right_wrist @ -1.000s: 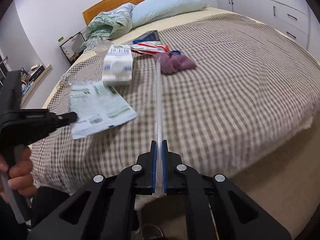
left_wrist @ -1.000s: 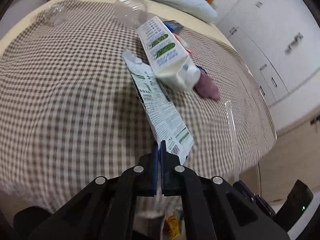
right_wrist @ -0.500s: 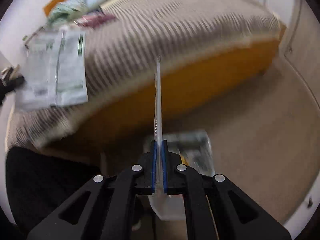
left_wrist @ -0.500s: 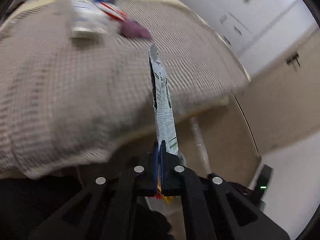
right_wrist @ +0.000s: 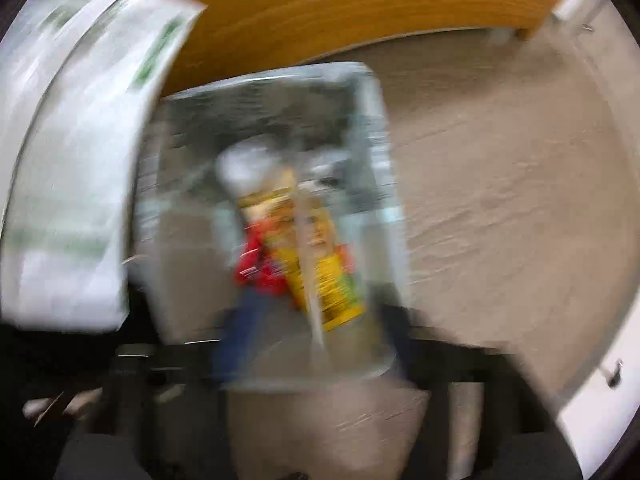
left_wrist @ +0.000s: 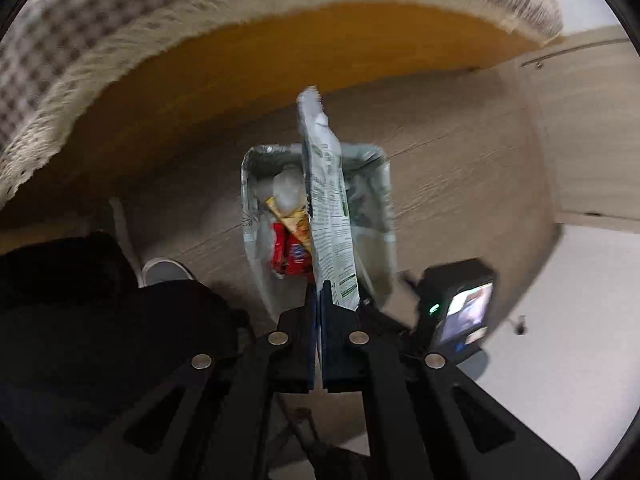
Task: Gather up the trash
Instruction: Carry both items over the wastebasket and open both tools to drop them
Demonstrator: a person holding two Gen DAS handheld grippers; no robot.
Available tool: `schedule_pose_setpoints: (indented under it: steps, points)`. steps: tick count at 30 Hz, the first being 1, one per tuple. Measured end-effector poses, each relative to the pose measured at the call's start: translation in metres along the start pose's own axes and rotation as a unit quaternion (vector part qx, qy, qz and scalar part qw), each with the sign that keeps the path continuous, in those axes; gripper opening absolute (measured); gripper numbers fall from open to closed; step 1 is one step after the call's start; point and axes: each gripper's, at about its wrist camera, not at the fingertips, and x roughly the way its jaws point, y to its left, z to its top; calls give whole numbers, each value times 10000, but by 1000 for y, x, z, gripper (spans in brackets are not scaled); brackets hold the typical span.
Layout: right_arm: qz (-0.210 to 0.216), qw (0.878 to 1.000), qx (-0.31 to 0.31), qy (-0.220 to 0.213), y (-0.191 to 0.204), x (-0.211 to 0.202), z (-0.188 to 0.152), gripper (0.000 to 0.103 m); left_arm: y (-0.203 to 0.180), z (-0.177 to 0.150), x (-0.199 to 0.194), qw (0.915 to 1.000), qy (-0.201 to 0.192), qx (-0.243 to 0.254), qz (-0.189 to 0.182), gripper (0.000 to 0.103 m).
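My left gripper is shut on a flat white-and-green wrapper and holds it edge-on above a clear plastic trash bin on the floor. The bin holds red and yellow wrappers. The right wrist view is badly blurred: the bin fills the middle, the same white-and-green wrapper hangs at the left, and a thin clear strip runs up from the bottom centre over the yellow wrapper. My right gripper's fingers are smeared and cannot be made out.
The orange wooden bed frame and the fringed checkered bedspread curve above the bin. Wood-look floor surrounds it. A dark trouser leg and grey shoe stand left of the bin. The other gripper's camera shows at the right.
Both grippers have swung down from the bed edge to above the bin. The left still grips the white-and-green wrapper; the right view has blurred out.
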Motion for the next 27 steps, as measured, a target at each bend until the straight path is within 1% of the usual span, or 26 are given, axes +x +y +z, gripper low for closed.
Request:
schedule_pose_setpoints:
  steps: [2, 3, 5, 7, 8, 11, 12, 13, 14, 17, 19, 20, 21, 22, 23, 25, 27]
  points:
    - [212, 9991, 362, -60, -18, -3, 3, 68, -9, 4, 26, 9991, 166, 55, 394, 0]
    - [283, 9980, 545, -180, -27, -9, 1, 68, -17, 5, 37, 9983, 273, 68, 515, 0]
    - [402, 9949, 845, -368, -44, -23, -4, 68, -15, 14, 67, 9948, 607, 9, 815, 0]
    - [470, 9918, 1060, -528, -57, -34, -13, 68, -10, 16, 101, 9889, 1023, -166, 1069, 0]
    - [509, 9902, 1158, -584, -63, -39, -17, 68, -8, 15, 112, 9858, 1127, -197, 1232, 0]
    - [562, 9849, 1479, -701, -79, -49, -29, 68, -11, 15, 140, 9769, 1265, 101, 1717, 0]
    - [609, 9830, 1568, -730, -83, -52, -34, 68, -10, 17, 153, 9735, 1349, 64, 1845, 0]
    - [609, 9830, 1568, -730, -83, -52, -34, 68, -11, 21, 159, 9719, 1423, -17, 1877, 0]
    - [655, 9801, 1707, -772, -90, -52, -42, 68, -11, 23, 166, 9714, 1473, -101, 1861, 0]
    - [707, 9784, 1795, -744, -88, -52, -47, 68, -9, 30, 185, 9681, 1520, -92, 1989, 2]
    - [690, 9785, 1804, -728, -90, -51, -50, 68, -8, 26, 197, 9655, 1636, -102, 2025, 2]
    - [691, 9786, 1803, -707, -90, -50, -50, 68, -6, 28, 200, 9648, 1709, -99, 1997, 13]
    - [686, 9790, 1801, -668, -90, -49, -50, 68, -5, 27, 207, 9620, 1854, -94, 2004, 48]
    - [662, 9793, 1797, -655, -89, -49, -48, 68, -4, 26, 213, 9584, 1990, -108, 2045, 68]
    - [662, 9793, 1797, -655, -89, -49, -48, 68, -5, 26, 209, 9584, 1998, -124, 2036, 77]
    - [609, 9808, 1740, -636, -86, -50, -45, 68, -10, 33, 195, 9676, 1679, -72, 1885, 76]
    - [574, 9819, 1693, -626, -84, -51, -41, 68, -12, 40, 181, 9723, 1463, -116, 1821, 79]
